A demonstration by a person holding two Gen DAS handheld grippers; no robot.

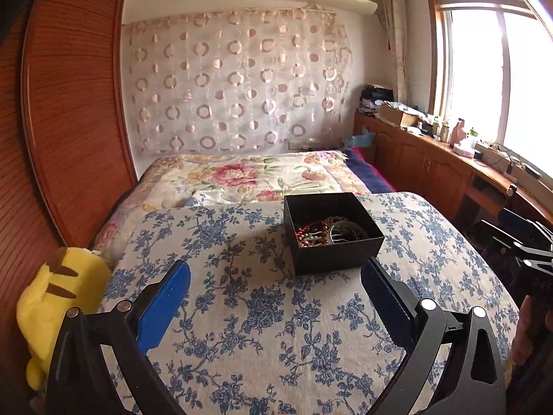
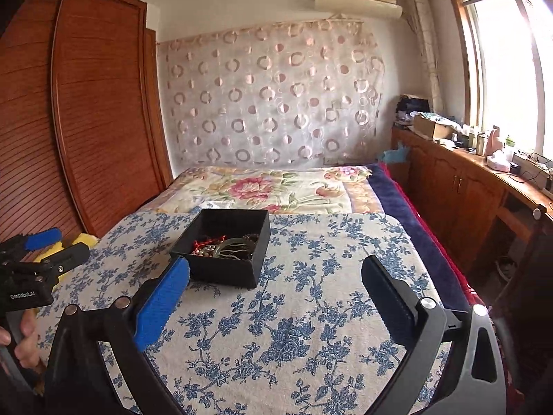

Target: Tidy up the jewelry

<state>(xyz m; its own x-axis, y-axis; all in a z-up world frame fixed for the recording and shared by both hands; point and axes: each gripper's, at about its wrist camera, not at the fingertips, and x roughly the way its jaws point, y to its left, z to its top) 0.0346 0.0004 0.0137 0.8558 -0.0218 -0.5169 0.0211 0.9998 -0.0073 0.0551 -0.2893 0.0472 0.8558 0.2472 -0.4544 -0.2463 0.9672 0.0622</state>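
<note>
Left gripper (image 1: 275, 273): my fingers (image 1: 166, 306) were spread wide with nothing between them, hovering above the cloth, pointed at the box.
Right gripper (image 2: 275, 273): same, fingers (image 2: 162, 302) wide apart and holding nothing; my left finger tip sat just in front of the box's near corner in the right wrist view.
Cross-views: my right gripper showed at the far right edge of the left wrist view (image 1: 525, 242); my left gripper showed at the left edge of the right wrist view (image 2: 38, 252), my hand (image 2: 20, 335) on its grip.
Tabletop (image 1: 262, 328): covered by a white cloth with blue floral print, standing at the foot of the bed.
Black box (image 1: 340, 254): open-topped, square, sat on the tabletop toward its far edge, ahead of both grippers, touching neither.
Jewelry (image 1: 314, 233): all inside the box, piled in a tangle. I could make out red beads (image 2: 207, 242), pale pearl-like beads and a greenish bangle (image 2: 238, 245); finer pieces too small to tell apart.
Plush toy (image 1: 58, 297): yellow with brown stripes, beside the tabletop's left edge.
Bed (image 1: 249, 176): beyond the tabletop, floral blanket on it.
Wardrobe (image 1: 69, 110): brown wood, left of the bed.
Window (image 1: 490, 79): bright, on the right, above a long wooden cabinet (image 1: 432, 162) cluttered with small items.
</note>
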